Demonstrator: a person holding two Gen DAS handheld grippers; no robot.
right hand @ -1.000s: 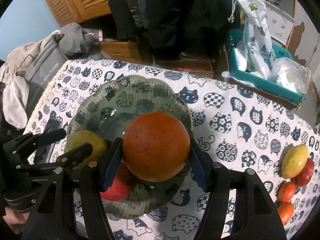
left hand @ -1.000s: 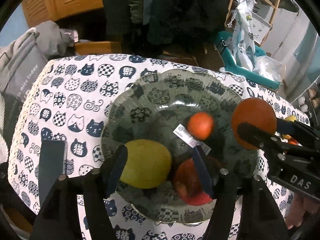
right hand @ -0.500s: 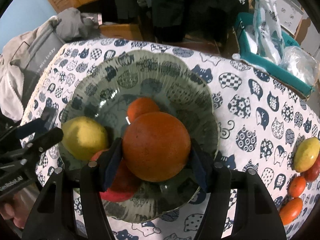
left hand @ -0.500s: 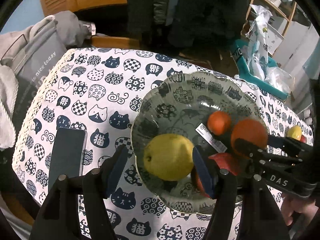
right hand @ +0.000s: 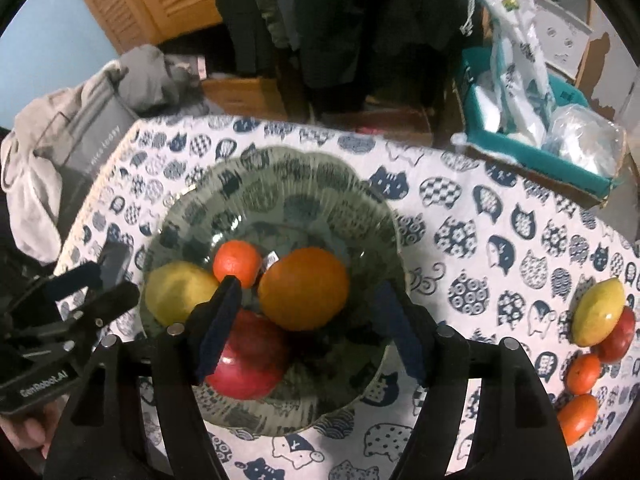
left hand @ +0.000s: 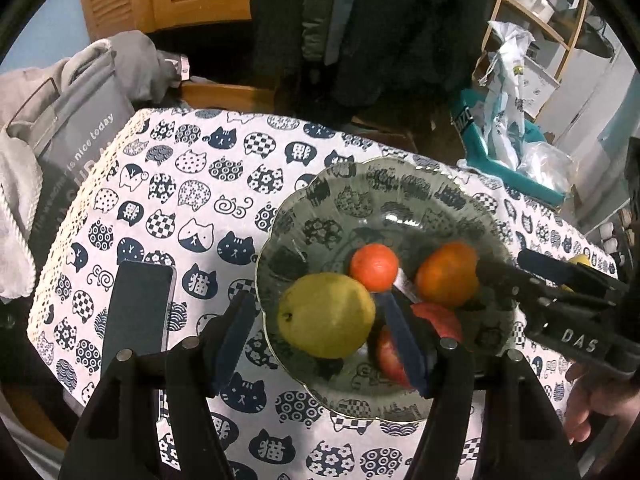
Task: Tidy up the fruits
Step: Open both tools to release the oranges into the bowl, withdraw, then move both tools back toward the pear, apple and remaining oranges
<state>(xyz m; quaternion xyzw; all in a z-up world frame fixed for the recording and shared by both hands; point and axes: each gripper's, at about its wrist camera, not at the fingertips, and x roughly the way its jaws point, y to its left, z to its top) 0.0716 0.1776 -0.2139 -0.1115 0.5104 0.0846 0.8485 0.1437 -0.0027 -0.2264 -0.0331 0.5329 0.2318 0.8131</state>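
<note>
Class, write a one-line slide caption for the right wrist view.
Right gripper opening above the large orange it has set in the glass bowl beside a pear, tangerine and apple.

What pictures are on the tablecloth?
Navy and white cat faces, some patterned, on the white tablecloth. The left wrist view shows it best.

We see two black grippers of the same build. The left gripper [left hand: 316, 328] has dark blue pads on its fingers [left hand: 404, 344] and round silver screws on thick black arms. The right gripper [right hand: 306, 332] looks alike; its side carries white letters "DAS" (seen beside the glass bowl [left hand: 320, 208]). The left one's side reads "GenRobot.AI".
</note>
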